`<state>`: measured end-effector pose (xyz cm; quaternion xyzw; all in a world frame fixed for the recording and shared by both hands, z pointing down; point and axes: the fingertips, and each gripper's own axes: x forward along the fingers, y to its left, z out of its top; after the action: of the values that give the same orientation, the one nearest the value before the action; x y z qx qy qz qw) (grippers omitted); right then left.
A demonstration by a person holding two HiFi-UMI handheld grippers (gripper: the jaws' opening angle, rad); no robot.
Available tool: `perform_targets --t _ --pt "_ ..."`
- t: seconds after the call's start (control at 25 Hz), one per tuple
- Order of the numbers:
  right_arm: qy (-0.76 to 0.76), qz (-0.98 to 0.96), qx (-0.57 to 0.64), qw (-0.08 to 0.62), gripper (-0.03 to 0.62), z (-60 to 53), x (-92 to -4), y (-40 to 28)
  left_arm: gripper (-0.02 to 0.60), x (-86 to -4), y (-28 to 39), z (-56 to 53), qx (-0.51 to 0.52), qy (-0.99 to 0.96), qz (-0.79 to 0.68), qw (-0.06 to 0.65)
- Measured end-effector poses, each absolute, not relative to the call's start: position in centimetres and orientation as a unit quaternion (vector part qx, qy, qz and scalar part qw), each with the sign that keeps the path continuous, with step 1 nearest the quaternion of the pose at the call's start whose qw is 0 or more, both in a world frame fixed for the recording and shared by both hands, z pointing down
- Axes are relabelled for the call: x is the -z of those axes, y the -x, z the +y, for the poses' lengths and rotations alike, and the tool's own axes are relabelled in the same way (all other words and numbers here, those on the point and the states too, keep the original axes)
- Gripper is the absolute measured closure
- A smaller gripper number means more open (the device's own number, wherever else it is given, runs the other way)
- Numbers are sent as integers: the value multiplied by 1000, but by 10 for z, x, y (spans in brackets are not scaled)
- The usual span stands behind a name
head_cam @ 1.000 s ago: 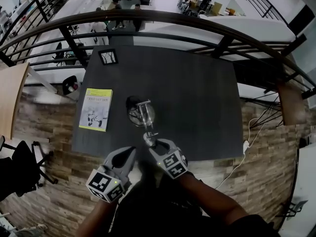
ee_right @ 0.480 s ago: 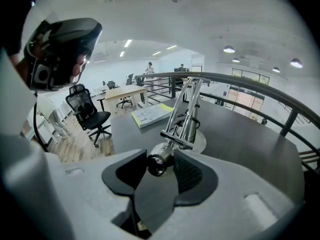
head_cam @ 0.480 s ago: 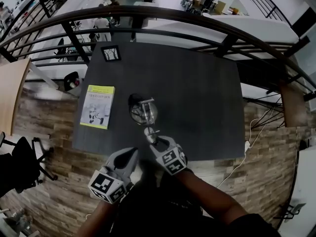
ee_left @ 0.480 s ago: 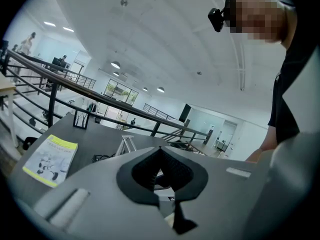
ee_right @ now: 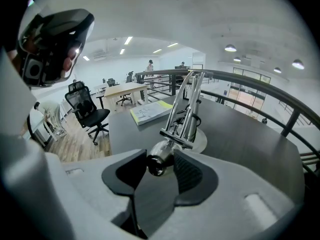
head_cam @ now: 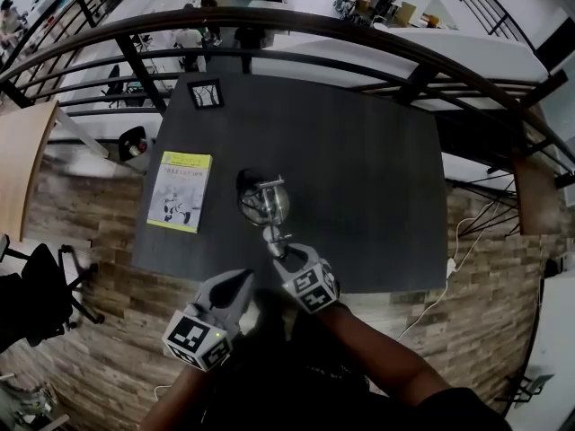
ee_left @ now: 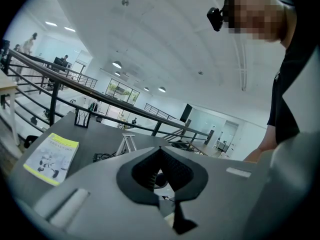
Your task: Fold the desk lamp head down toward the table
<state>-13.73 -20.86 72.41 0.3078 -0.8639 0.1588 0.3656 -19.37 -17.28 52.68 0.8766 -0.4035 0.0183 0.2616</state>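
A chrome desk lamp stands on the dark table point(head_cam: 359, 178), its round base point(head_cam: 263, 206) near the front middle. Its twin-rod arm point(ee_right: 187, 104) leans toward me and ends in a small chrome lamp head point(ee_right: 155, 161). My right gripper point(head_cam: 280, 251) is shut on that lamp head point(head_cam: 272, 238), which sits between the two black pads in the right gripper view, and the gripper point(ee_right: 160, 166) points steeply down. My left gripper point(head_cam: 241, 281) hangs off the table's front edge, left of the lamp, shut and holding nothing point(ee_left: 160, 151).
A yellow-green book point(head_cam: 180, 191) lies at the table's left side. A small black holder point(head_cam: 205, 94) stands at the far left corner. A curved black railing point(head_cam: 359, 34) runs behind the table. An office chair point(head_cam: 40, 299) stands left, and a white cable point(head_cam: 446, 268) hangs right.
My right gripper has sunk slightly with the lamp head in it, folding the arm a little lower. The left gripper has stayed where it was.
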Motion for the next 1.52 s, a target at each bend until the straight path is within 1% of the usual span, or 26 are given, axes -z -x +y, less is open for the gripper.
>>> perform_targets --t 0.76,1.0,1.04,1.2,1.36,1.48,1.52 --pt "-307 -865 -161 364 422 -212 -728 141 580 -523 194 -170 -13 -878 -406 255" --pt "-309 -875 -165 335 427 -211 -699 138 580 -517 192 -173 -9 -882 -401 247" --pt "-311 -877 -164 328 433 -212 -692 137 580 -515 191 -174 -8 -883 -400 245" --pt "-323 -888 -138 296 489 -218 -656 131 580 -506 186 -179 -4 -890 -393 233" --pt "-339 -897 -124 255 558 -219 -616 127 580 -493 181 -181 2 -896 -387 219" --pt "-344 -905 -113 225 589 -220 -583 128 580 -478 175 -186 9 -903 -380 202" --pt "-343 -908 -107 216 589 -220 -572 129 580 -474 173 -186 11 -905 -378 197"
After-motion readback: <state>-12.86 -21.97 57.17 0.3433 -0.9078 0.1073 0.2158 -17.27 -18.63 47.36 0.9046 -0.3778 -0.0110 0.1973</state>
